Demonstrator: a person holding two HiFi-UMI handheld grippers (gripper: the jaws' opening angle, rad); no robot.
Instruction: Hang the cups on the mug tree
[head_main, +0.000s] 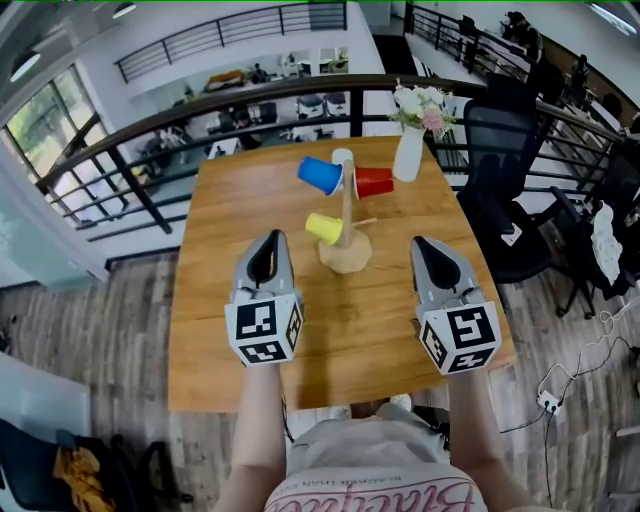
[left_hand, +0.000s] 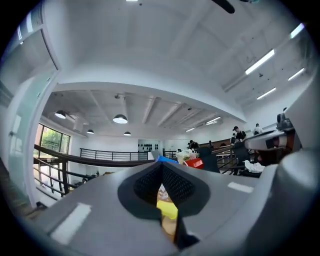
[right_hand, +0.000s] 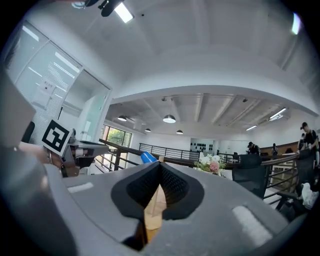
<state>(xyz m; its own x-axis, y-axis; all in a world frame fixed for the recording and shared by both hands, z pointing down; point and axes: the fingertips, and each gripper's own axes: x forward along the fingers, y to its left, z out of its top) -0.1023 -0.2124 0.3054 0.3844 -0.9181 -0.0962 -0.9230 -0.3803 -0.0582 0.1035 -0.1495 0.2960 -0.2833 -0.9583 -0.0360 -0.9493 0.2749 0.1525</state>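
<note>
A blue cup (head_main: 320, 175), red cup (head_main: 374, 182) and yellow cup (head_main: 323, 228) seem hung sideways on the upright wooden mug tree (head_main: 347, 205).

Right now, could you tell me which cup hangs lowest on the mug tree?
The yellow cup, just above the base of the mug tree; the blue cup and the red cup hang higher, near its top.

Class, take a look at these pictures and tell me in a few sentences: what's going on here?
A person stands at a wooden table with a gripping tool in each hand. The left tool and the right tool are both shut and hold nothing, hovering just short of a wooden mug tree. A blue cup, a red cup and a yellow cup already hang on its pegs. A white vase of flowers stands behind it.
</note>
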